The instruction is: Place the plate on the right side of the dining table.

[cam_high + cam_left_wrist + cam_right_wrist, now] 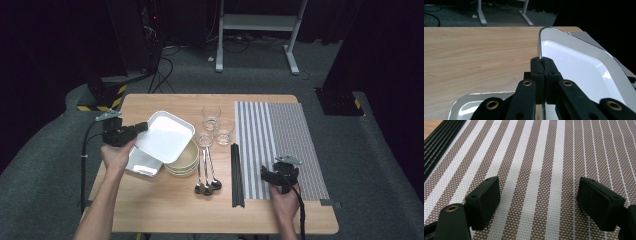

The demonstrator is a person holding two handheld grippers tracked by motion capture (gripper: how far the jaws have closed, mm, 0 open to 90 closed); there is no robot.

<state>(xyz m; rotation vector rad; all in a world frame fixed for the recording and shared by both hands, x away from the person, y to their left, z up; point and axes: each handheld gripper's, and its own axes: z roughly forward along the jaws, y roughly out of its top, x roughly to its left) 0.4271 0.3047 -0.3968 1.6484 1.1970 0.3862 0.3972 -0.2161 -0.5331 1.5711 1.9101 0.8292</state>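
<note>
Currently the white tray (167, 135) is being pinched at its rim by the left gripper (544, 65); right gripper (537, 202) fingers are spread, idle. Thin grip: tray is likely slipping onto the bowls (186, 161).

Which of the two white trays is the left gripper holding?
The upper tray, tilted and clamped at its rim by the left gripper; the other tray lies flat beneath it.

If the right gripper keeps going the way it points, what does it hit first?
Most likely the striped placemat: the open right gripper looks down along it with nothing between the jaws. The chopsticks lie off to one side.
</note>
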